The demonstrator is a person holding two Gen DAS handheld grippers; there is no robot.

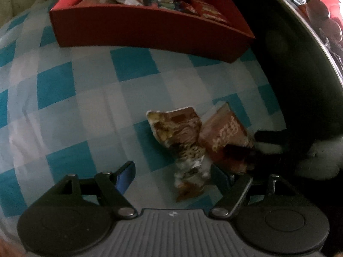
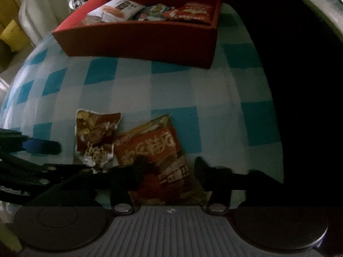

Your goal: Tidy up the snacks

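Two snack packets lie side by side on the blue checked cloth. A brown packet [image 1: 182,137] [image 2: 96,137] lies between the fingers of my open left gripper [image 1: 173,173], nearer its right finger. A red packet [image 1: 225,137] [image 2: 154,150] lies to its right, between the fingers of my open right gripper [image 2: 169,167]. The right gripper's finger [image 1: 238,150] shows on the red packet in the left wrist view. The left gripper's blue finger [image 2: 40,146] shows at the left in the right wrist view.
A red box [image 1: 150,30] [image 2: 139,40] holding several snack packets stands at the far side of the cloth. The cloth [image 1: 85,98] [image 2: 139,90] drops off into a dark area on the right.
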